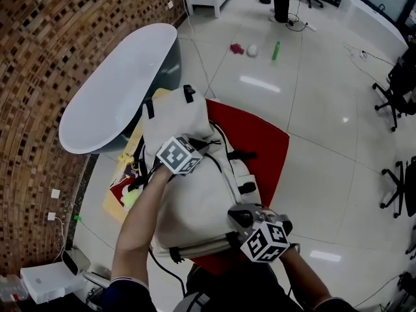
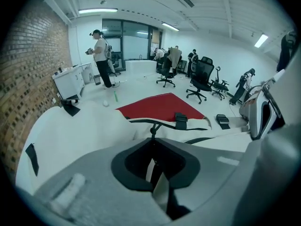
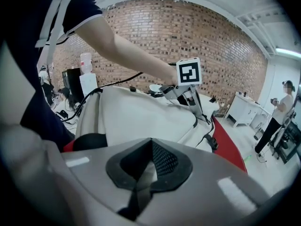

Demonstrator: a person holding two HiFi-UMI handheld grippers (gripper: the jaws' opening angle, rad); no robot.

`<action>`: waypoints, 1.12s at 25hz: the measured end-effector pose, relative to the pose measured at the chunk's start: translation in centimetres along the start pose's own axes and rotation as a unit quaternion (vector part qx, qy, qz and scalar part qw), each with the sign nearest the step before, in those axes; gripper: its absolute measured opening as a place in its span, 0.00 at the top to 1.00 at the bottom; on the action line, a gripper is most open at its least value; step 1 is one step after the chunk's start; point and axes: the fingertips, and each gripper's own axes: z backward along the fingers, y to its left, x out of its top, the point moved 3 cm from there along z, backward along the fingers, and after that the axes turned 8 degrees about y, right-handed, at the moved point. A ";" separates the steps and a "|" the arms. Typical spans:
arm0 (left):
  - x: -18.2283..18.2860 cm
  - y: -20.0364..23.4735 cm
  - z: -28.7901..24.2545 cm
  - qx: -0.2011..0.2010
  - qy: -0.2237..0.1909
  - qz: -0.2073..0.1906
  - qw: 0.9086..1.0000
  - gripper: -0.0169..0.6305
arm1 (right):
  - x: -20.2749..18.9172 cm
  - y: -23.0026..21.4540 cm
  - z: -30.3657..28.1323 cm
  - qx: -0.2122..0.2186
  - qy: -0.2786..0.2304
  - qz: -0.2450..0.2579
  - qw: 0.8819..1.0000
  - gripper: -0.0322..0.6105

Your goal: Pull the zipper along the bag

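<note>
A white backpack (image 1: 195, 207) with black straps lies on a red seat (image 1: 263, 142). At the bag's upper side my left gripper (image 1: 203, 147) has its jaws nearly together on the black zipper pull (image 2: 153, 128), whose cord runs into the left gripper (image 2: 153, 166). The right gripper view shows that left gripper (image 3: 202, 114) pointing down at the zipper line. At the bag's near end, my right gripper (image 1: 234, 218) is shut on a thin fold of the bag's pale fabric. The right gripper view shows this strip between the right gripper (image 3: 141, 173) pads, with the backpack (image 3: 136, 117) beyond.
A white oval tub (image 1: 117, 83) stands against the brick wall (image 1: 32, 77) to the left of the bag. Office chairs (image 1: 396, 96) stand at the right. Small items (image 1: 252, 49) lie on the tiled floor. A person (image 2: 100, 55) stands far off.
</note>
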 end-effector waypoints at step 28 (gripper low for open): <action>-0.2 1.6 1.5 -0.025 -0.051 0.129 0.990 0.95 | 7.1 -16.3 -10.8 0.111 -0.034 -0.155 0.981 0.76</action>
